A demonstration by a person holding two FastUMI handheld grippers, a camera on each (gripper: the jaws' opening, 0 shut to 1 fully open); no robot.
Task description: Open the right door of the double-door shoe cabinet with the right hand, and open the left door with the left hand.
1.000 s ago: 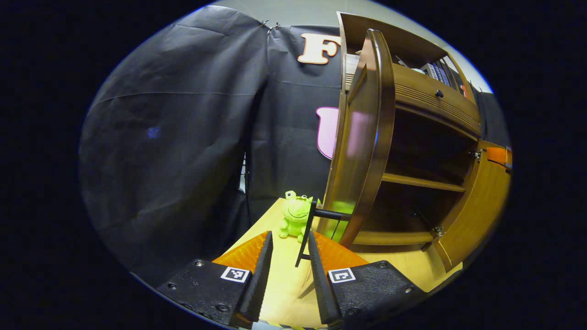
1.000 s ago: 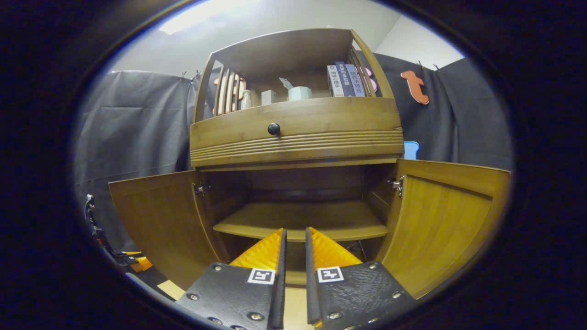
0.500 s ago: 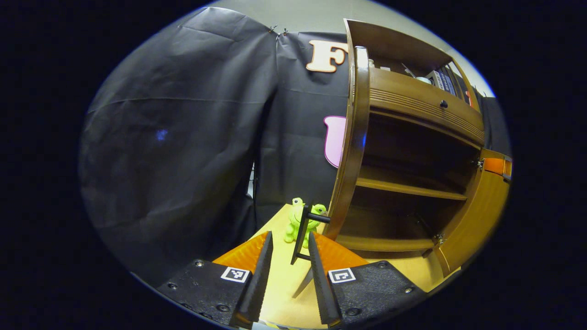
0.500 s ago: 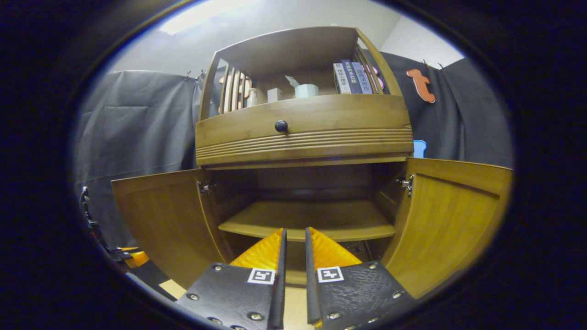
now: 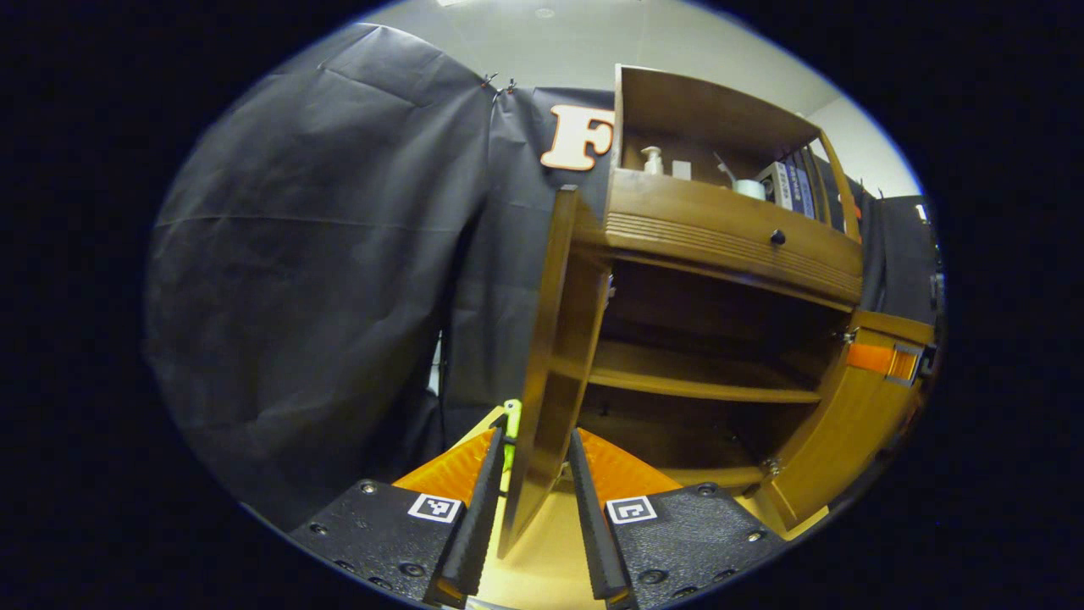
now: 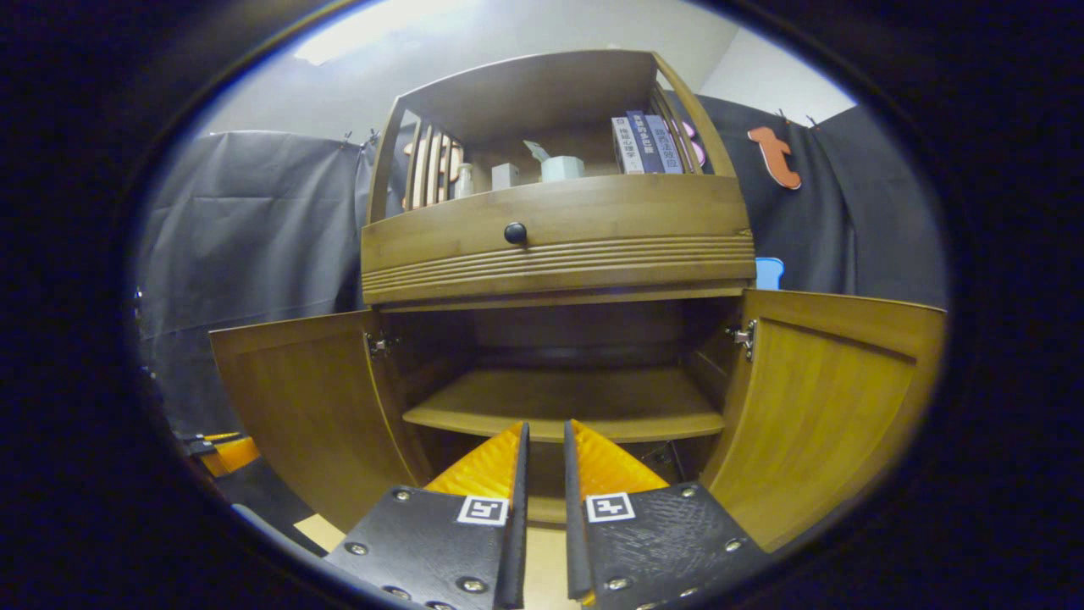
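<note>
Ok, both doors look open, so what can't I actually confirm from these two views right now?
- Left door handle: in the left gripper view the left door stands edge-on between the left tongs, hiding its outer face.
- Green object: only a sliver shows beside that door's edge.
- Lower compartment: in the right gripper view the right tongs cover it, below the shelf.
- Books: spines too small to make out.
</note>
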